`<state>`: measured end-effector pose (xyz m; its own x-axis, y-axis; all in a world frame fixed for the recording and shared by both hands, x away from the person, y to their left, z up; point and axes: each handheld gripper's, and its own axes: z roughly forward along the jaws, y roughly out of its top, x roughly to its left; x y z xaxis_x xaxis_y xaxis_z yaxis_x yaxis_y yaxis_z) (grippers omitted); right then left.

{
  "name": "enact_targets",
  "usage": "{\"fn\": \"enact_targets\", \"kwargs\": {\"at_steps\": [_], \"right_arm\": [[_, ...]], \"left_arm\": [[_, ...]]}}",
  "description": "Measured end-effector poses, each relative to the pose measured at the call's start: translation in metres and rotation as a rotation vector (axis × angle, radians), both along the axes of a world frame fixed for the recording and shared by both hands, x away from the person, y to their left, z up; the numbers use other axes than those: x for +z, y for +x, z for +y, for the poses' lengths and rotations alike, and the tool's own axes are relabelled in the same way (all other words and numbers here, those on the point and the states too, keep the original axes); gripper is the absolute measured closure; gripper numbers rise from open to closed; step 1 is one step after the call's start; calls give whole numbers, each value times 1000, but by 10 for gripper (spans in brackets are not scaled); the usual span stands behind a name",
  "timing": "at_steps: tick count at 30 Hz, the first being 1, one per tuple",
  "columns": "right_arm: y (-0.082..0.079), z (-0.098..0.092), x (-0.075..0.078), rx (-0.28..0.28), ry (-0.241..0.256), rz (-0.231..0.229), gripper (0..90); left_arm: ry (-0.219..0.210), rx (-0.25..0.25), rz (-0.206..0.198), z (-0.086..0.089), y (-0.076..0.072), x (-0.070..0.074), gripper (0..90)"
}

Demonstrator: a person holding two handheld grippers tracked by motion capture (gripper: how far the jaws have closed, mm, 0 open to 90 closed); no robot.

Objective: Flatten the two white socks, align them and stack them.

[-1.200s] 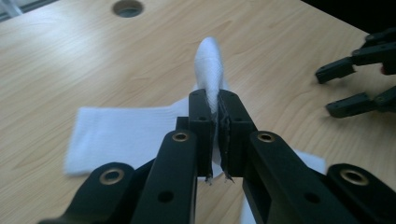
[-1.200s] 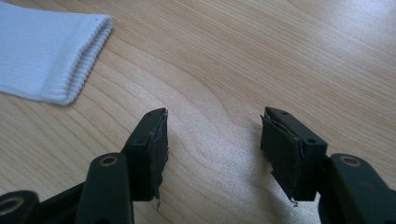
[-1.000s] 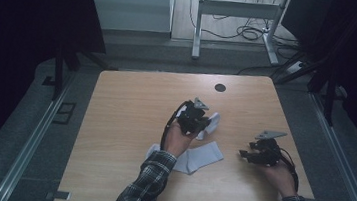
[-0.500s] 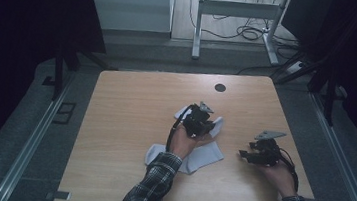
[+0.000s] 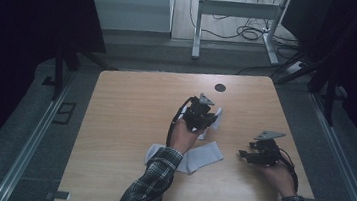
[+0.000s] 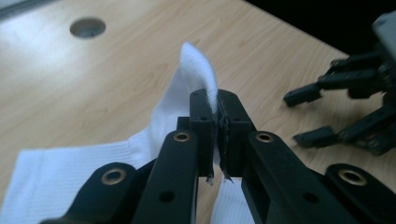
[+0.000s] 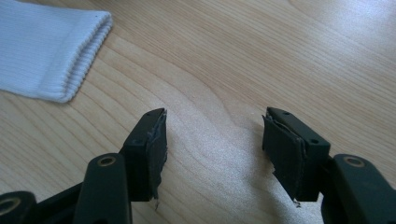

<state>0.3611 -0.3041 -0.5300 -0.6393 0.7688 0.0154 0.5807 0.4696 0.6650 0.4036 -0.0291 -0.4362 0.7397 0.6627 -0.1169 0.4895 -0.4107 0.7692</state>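
left gripper raised past the table's middle, toward the far edge, jaws pressed together on a fold of white sock; left hand behind it, plaid-sleeved forearm entering from the near edge. right gripper low near the right edge, jaws spread wide with nothing between them, pointing toward the table's middle; right hand behind it, plaid cuff at the near right corner.

I see a light wooden table with a round dark cable hole near its far edge. Grey carpet floor surrounds it, with metal rails along both sides. Beyond the far edge stands a white metal desk frame over tangled black cables. The room's sides are dark.
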Motion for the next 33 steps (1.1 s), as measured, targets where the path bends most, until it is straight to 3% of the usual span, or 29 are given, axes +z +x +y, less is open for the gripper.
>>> {"fn": "enact_targets", "kwargs": {"at_steps": [5, 9, 20, 24, 26, 29, 33], "right_arm": [[0, 0, 0, 2, 0, 0, 391], [0, 1, 0, 3, -2, -1, 392], [-1, 1, 0, 0, -2, -2, 390], [-1, 1, 0, 1, -1, -3, 390], [-1, 1, 0, -1, 1, -3, 391], [-1, 1, 0, -2, 1, -3, 390], [0, 1, 0, -3, -1, -5, 390]], "left_arm": [[-11, -2, -30, -1, -2, 14, 856], [23, 30, -23, 6, 1, 8, 856], [152, 169, 64, 52, 6, -56, 852], [180, 228, 100, 68, 6, -74, 850], [195, 262, 121, 75, 6, -80, 794], [165, 296, 74, 79, 4, -71, 631], [105, 237, 8, 61, 0, -49, 574]]}}
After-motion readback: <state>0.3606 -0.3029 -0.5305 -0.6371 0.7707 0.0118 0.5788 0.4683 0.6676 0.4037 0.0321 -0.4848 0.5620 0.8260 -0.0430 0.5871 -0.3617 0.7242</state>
